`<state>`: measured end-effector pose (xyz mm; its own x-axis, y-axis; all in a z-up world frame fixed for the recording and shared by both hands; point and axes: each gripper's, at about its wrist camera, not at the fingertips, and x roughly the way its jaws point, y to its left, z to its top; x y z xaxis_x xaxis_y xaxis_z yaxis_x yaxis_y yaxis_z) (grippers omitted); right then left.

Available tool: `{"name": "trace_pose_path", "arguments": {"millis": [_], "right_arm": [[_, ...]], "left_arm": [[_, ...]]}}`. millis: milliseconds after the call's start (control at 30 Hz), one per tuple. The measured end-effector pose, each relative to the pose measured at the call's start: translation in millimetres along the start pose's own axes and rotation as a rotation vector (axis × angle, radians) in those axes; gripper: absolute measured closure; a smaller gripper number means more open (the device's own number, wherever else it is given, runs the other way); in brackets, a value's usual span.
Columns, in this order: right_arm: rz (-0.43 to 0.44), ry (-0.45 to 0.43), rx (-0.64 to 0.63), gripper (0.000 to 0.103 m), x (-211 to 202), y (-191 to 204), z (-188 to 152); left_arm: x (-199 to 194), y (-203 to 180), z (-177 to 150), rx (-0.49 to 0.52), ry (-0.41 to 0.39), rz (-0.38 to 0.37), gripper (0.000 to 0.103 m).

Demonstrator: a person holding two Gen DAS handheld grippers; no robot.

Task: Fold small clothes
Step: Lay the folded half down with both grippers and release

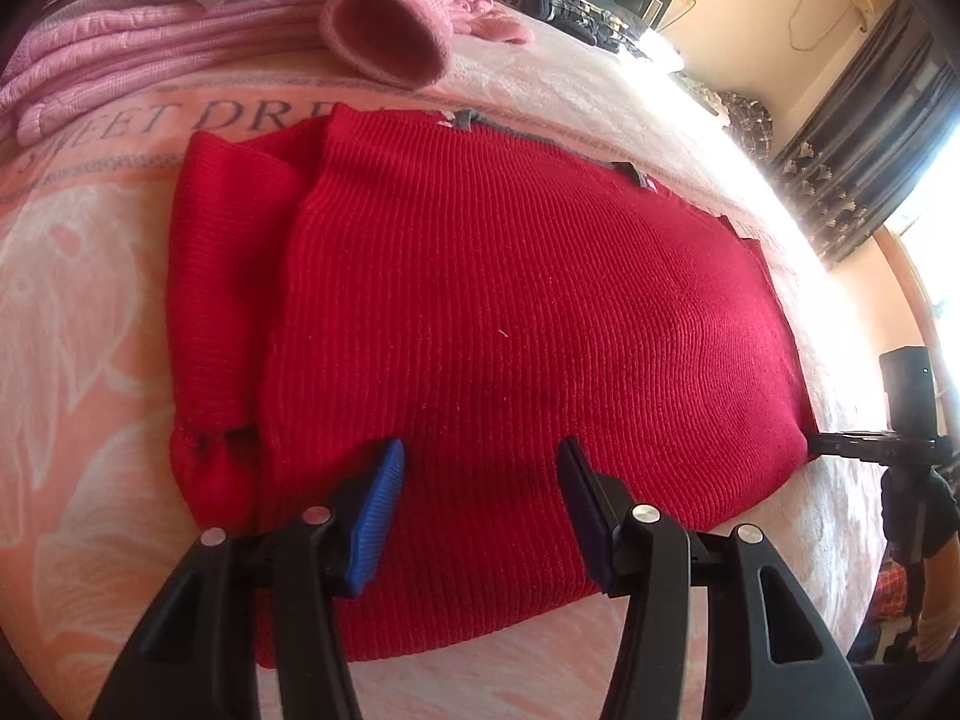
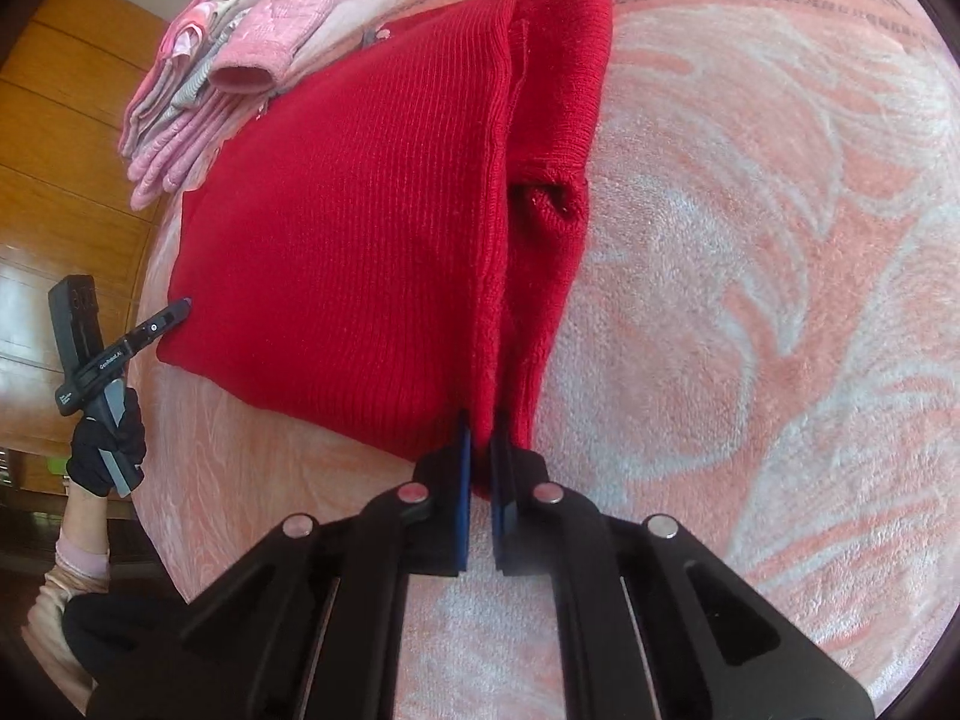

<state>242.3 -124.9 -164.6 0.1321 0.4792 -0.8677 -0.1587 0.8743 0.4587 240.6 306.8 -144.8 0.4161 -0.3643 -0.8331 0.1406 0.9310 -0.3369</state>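
Pink-and-white fleece blanket (image 2: 750, 300) covers the bed and serves as the work surface; a stack of pink folded clothes (image 1: 150, 42) lies at its far edge, well beyond both tools.

**Task item.** The red knit sweater (image 1: 480, 300) lies flat on the blanket, directly ahead of the left gripper (image 1: 480, 516). One sleeve (image 1: 222, 276) is folded in along the side, to the left of that gripper.

**Left gripper.** The jaws stand spread, tips low over the near hem, one each side of the midline. Nothing lies between them. Contact between the tips and the knit cannot be confirmed.

**Right gripper.** In the right wrist view the right gripper (image 2: 480, 468) is pressed together on the near corner of the sweater, with a fold of red knit pinched between the blue pads (image 2: 463, 480). The sleeve lies just right of the jaws, the body panel to their left. The gloved hand (image 2: 108, 450) holding the left tool shows at far left, its tip at the opposite edge of the garment.

**Fault conditions (assessment).**
- Lifting with only one corner pinched would probably drag the panel askew and skew the fold line.
- The folded sleeve is loose; a sideways pull may spill it outward.
- Fleece and knit cling, so the blanket may rise with the garment if the jaws bite too deep.
- A shallow pinch could slip off the hem mid-fold.
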Motion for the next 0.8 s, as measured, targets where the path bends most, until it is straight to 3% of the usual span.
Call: {"name": "trace_pose_path", "arguments": {"millis": [133,167,200,233,267,467,700,767,800], "right_arm": [[0.031,-0.038,0.017,0.088,-17.6,1.3,5.4],[0.037,-0.061,0.026,0.083,-25.9,-0.5,8.6],[0.043,-0.084,0.038,0.067,-34.3,-3.7,13.1],[0.043,-0.107,0.052,0.059,-41.4,-7.1,18.3],[0.047,-0.123,0.062,0.057,-45.8,-11.0,24.4],[0.085,-0.074,0.118,0.052,-24.1,-34.8,59.7],[0.157,-0.054,0.169,0.051,-1.9,-55.0,77.1],[0.182,-0.057,0.171,0.052,0.6,-53.8,80.6],[0.190,-0.056,0.167,0.060,2.9,-52.5,82.8]], "left_arm": [[-8.5,0.0,8.0,-0.033,-0.009,-0.018,0.048],[-13.4,0.3,11.9,-0.044,-0.023,-0.035,0.048],[-18.2,-0.1,16.4,-0.050,-0.038,-0.046,0.048],[-21.4,-1.1,21.0,-0.048,-0.054,-0.045,0.048],[-23.3,-2.3,26.2,-0.042,-0.069,-0.035,0.048],[-10.3,-2.0,41.7,-0.035,-0.064,0.001,0.046],[8.5,5.7,43.8,-0.035,-0.041,0.009,0.046],[8.2,5.8,43.4,-0.028,-0.041,0.004,0.043],[8.1,6.0,43.2,-0.029,-0.042,0.000,0.042]]}}
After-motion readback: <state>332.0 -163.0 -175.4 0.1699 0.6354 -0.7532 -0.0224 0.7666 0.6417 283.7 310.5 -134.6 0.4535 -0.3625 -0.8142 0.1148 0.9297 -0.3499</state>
